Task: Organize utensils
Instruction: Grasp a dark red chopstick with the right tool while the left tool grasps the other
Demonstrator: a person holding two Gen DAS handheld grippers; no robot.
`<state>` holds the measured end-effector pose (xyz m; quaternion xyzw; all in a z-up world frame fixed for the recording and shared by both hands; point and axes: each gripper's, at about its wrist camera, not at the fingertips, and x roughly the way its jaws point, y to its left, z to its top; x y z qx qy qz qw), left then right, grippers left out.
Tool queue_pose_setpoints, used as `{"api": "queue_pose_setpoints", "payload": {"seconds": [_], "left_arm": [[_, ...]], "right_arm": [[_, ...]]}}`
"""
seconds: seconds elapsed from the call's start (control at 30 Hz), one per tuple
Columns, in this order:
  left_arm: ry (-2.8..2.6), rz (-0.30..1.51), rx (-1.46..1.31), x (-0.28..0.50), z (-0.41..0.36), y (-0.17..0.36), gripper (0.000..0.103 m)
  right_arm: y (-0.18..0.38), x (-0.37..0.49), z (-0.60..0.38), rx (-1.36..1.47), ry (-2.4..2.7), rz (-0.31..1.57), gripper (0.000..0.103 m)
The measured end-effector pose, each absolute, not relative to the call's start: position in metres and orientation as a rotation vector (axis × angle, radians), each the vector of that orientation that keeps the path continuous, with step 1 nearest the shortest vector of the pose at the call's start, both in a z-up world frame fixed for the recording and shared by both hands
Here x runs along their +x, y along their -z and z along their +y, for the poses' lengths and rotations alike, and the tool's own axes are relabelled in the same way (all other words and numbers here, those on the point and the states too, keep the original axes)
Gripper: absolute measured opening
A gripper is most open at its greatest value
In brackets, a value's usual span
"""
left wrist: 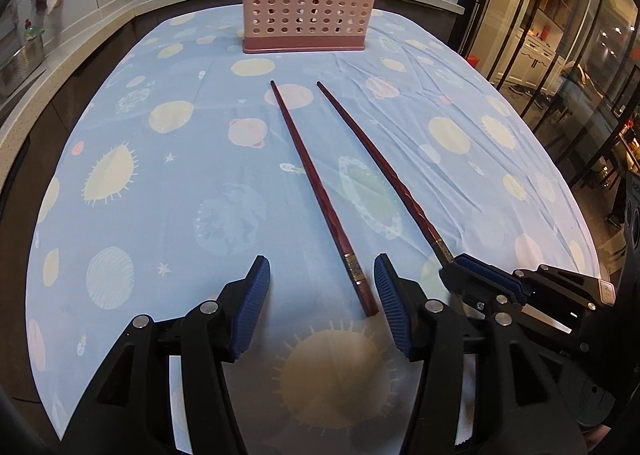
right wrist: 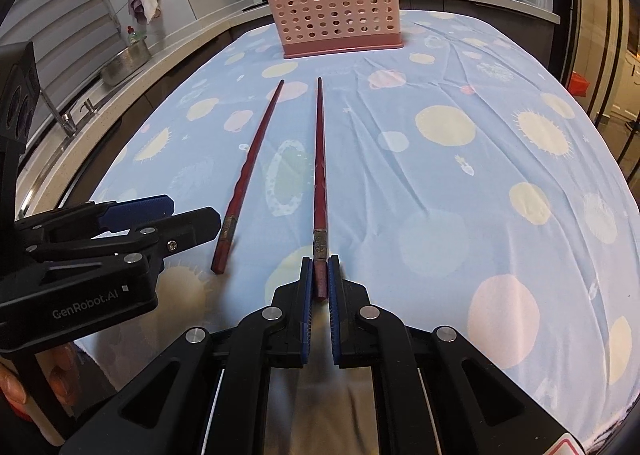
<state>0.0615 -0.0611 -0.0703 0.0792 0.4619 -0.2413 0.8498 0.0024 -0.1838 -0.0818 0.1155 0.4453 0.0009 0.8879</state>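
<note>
the right gripper [right wrist: 320, 279] has its ribbed blue rubber pads [right wrist: 307, 295] pressed tight on the thick square butt of the right dark red wooden chopstick [right wrist: 319, 159], just below its dull metal band; the stick runs straight away over the table, tapering to a slim tip that points at the holder. the left gripper [left wrist: 322, 295] is spread wide, nothing between its ridged blue pads [left wrist: 256, 303]; the butt of the left dark red wooden chopstick [left wrist: 316, 191] lies flat on the cloth within that gap, close to the right-hand pad. both sticks have a twisted, faceted grip section near the butt and lie side by side, apart, tips converging slightly toward the far end.

a pale blue cotton tablecloth printed with yellow suns and pink planets [right wrist: 460, 195] covers the rounded table, wrinkled on the right. at the far middle stands a pink perforated plastic utensil holder [right wrist: 334, 7], boxy, round-holed, on a darker pink base, with a lower compartment at its right end; chopsticks already stand in it. open cloth lies between the stick tips and the holder, and to the right.

the side of the left gripper's black body reads "GenRobot.AI" [right wrist: 85, 309].
</note>
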Motion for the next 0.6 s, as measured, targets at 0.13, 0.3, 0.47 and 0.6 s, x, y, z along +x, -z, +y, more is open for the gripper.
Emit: {"api": "queue_pose_setpoints", "payload": {"seconds": [0.13,0.3,0.47,0.6], "left_arm": [[0.514,0.986,0.182,0.062,-0.070,0.078,0.051],[0.506,0.985,0.195,0.062,-0.070,0.084,0.047],[0.500,0.985,0.187,0.063,-0.063,0.083,0.028],[0.512,0.998,0.167,0.063,-0.057,0.083,0.010]], "right_arm": [[0.082,-0.002,-0.189,0.243,0.009,0.924,0.007],[0.083,-0.003,-0.191,0.245,0.010,0.924,0.007],[0.083,-0.003,-0.191,0.236,0.010,0.922,0.007],[0.082,-0.005,-0.192,0.234,0.010,0.919,0.007]]}}
